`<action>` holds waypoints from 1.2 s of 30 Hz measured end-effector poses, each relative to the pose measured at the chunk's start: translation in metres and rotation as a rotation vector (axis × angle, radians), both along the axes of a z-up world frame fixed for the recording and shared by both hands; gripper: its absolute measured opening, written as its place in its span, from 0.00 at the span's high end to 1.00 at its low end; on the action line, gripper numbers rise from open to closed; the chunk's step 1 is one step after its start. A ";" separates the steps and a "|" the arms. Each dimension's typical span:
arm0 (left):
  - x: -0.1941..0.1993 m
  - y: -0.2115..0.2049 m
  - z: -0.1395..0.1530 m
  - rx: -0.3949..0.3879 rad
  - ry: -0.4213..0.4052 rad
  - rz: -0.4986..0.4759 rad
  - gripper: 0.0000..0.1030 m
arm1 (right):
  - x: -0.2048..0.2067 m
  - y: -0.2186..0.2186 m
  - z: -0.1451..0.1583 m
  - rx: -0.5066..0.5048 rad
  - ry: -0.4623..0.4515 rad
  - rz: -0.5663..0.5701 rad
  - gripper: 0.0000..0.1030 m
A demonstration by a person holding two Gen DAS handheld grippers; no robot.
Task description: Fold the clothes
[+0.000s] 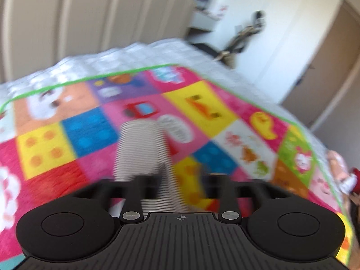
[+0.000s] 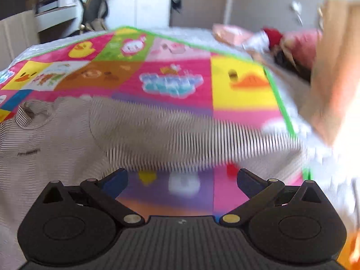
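Sleeve (image 2: 191, 139) of the striped shirt (image 2: 51, 139) runs crosswise just ahead of my right tool (image 2: 182, 180), fingers spread wide and empty, on the play mat (image 2: 171, 67), while my left tool (image 1: 177, 180) looks clamped on striped cloth.

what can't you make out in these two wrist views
- Left wrist: motion blur hides whether the left gripper grips the striped garment.
- Right wrist: the garment runs off the left edge, its type unclear.
- Both: play mat pictures are smeared.
- Right wrist: the right gripper is open.
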State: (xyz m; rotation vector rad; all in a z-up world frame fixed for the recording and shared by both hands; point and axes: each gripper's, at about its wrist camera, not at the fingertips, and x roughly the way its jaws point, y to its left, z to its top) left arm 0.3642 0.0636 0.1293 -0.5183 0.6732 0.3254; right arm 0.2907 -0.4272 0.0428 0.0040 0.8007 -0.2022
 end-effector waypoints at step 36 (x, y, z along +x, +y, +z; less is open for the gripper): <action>-0.021 -0.208 -0.023 0.071 -0.082 -0.804 0.84 | -0.018 0.003 -0.002 0.055 -0.059 -0.029 0.00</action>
